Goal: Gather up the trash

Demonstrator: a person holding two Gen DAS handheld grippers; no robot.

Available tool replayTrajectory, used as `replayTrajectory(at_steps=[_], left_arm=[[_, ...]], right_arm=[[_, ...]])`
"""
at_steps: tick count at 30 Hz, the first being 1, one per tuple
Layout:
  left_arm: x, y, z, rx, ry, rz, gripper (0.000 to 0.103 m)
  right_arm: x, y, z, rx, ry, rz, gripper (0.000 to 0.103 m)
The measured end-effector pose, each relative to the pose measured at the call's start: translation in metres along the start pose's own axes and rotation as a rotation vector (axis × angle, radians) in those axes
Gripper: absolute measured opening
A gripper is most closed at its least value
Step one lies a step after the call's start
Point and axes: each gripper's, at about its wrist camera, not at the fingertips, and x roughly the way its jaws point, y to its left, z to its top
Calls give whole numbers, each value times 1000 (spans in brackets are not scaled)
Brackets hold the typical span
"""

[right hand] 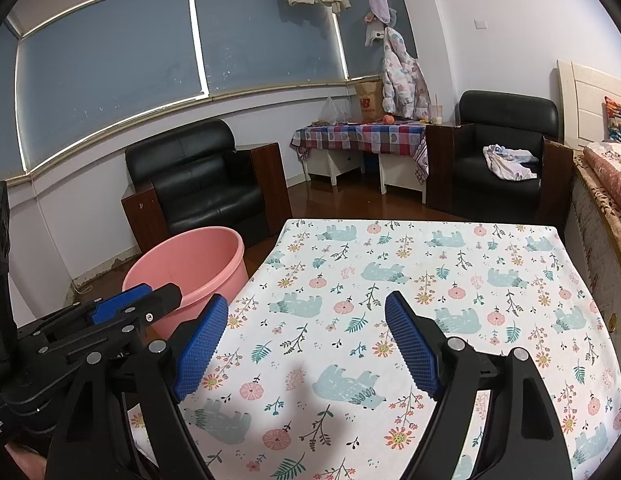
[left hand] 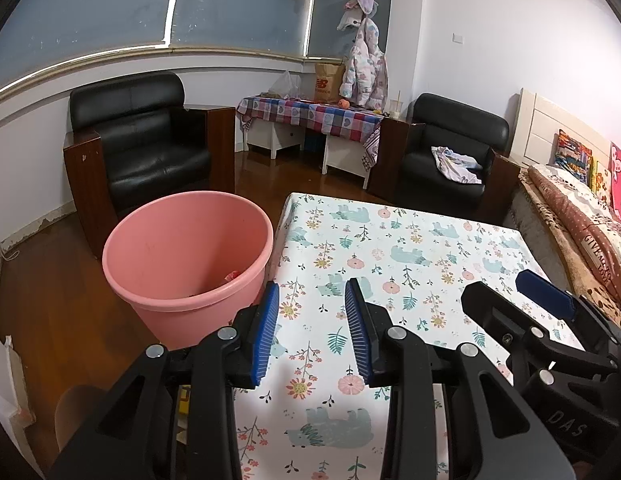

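Note:
A pink plastic bin [left hand: 182, 256] stands on the floor at the table's left edge, with a bit of red trash [left hand: 232, 276] at its bottom. It also shows in the right wrist view [right hand: 190, 268]. My left gripper [left hand: 312, 300] is open and empty, hovering over the table's left part beside the bin. My right gripper [right hand: 306, 316] is open and empty over the table's near middle. Each gripper shows in the other's view: the right gripper [left hand: 510, 292], the left gripper [right hand: 150, 300]. I see no trash on the table.
The table [right hand: 430, 264] wears a white cloth with bears and flowers. Two black armchairs [left hand: 146, 144] [left hand: 450, 160] stand beyond it, and a checked side table [left hand: 310, 116] is at the back. A bed [left hand: 582, 232] runs along the right.

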Motion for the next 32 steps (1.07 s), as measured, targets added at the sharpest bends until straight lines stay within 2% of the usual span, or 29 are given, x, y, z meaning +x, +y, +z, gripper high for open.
replayTrajectory(at_steps=[25, 32], left_arm=[[11, 2, -4, -3, 34, 14, 35], [19, -6, -2, 23, 68, -12, 35]], right_arm=[[7, -4, -10, 20, 15, -2, 79], [10, -12, -11, 47, 31, -7, 79]])
